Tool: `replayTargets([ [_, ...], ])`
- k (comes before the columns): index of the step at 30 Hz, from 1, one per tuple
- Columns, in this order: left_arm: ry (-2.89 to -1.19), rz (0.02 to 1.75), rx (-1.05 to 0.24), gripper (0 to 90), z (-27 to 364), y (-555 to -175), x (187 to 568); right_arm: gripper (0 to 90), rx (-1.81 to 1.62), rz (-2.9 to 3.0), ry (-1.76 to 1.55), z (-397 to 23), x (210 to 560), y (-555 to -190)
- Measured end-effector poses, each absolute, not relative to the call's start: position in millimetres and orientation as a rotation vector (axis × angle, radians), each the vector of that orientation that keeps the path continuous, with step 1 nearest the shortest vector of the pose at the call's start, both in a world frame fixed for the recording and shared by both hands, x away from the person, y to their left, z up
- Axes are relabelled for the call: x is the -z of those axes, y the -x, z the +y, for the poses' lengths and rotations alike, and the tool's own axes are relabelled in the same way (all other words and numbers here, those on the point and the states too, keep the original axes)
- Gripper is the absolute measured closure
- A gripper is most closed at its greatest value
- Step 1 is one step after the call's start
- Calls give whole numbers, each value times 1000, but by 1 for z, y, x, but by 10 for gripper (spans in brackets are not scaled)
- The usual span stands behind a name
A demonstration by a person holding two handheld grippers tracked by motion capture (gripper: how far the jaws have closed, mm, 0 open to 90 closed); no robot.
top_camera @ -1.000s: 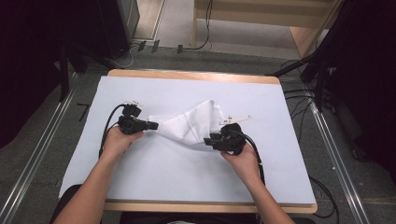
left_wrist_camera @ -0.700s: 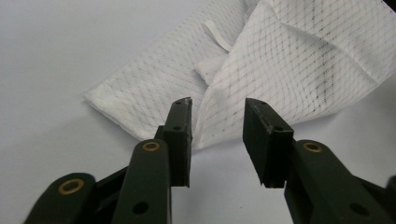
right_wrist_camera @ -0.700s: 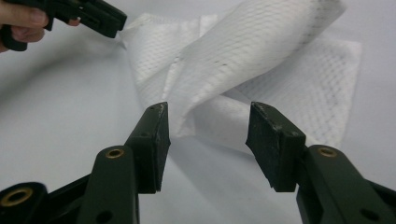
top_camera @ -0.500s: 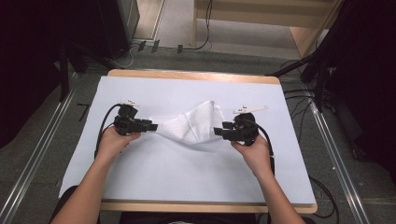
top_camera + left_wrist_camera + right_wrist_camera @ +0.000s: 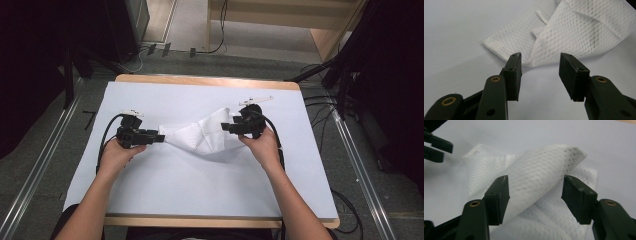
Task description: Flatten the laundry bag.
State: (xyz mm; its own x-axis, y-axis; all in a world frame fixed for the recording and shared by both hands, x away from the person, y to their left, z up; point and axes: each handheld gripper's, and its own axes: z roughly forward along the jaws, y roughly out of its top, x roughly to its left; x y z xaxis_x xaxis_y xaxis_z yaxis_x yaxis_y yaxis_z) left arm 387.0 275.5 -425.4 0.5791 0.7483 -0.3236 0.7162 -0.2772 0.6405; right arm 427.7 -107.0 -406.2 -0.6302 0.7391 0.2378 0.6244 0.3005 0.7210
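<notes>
While table (image 5: 150, 200) is bearing cloth (image 5: 200, 136) at centre, cloth is lying crumpled, part folded over itself. Handling judged: light, soft, limp, netted weave, likely sagging and slipping unless pinched at corner or doubled edge. Left gripper (image 5: 540, 62) just been opening, jaws released, nothing between. Right gripper (image 5: 535, 187) just been opening, straddling raised fold, pads not pressing.

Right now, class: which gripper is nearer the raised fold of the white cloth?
Right. The right gripper has its open jaws either side of the raised fold, not pressing it. The left gripper, also open, sits just short of the white cloth at its opposite end.
</notes>
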Motion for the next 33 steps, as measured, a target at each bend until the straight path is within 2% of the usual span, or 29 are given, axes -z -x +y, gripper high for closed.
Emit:
replayTargets([
  [9,-2018,1183,-55,537,280,-383,426,315,-1129,2450,-1341,-91,433,-463],
  [14,-2020,1191,-62,536,284,-381,427,316,-1083,2478,-1392,-90,451,-471],
  [19,-2015,1204,-67,535,286,-380,428,366,-1075,2490,-1403,-90,463,-473],
  [22,-2015,1210,-68,534,286,-379,428,469,-1100,2459,-1393,-91,465,-471],
  [25,-2017,1210,-71,533,287,-379,428,608,-1118,2449,-1351,-94,468,-469],
  [26,-2017,1209,-73,532,288,-379,428,693,-1118,2453,-1341,-96,469,-467],
  [27,-2017,1210,-74,532,288,-379,428,693,-1118,2453,-1341,-96,469,-467],
  [28,-2016,1211,-73,532,288,-379,428,753,-1119,2464,-1348,-97,469,-468],
  [29,-2014,1215,-73,532,288,-379,428,753,-1119,2464,-1348,-97,469,-468],
  [33,-2017,1214,-71,532,290,-380,429,880,-1126,2465,-1348,-97,465,-467],
])
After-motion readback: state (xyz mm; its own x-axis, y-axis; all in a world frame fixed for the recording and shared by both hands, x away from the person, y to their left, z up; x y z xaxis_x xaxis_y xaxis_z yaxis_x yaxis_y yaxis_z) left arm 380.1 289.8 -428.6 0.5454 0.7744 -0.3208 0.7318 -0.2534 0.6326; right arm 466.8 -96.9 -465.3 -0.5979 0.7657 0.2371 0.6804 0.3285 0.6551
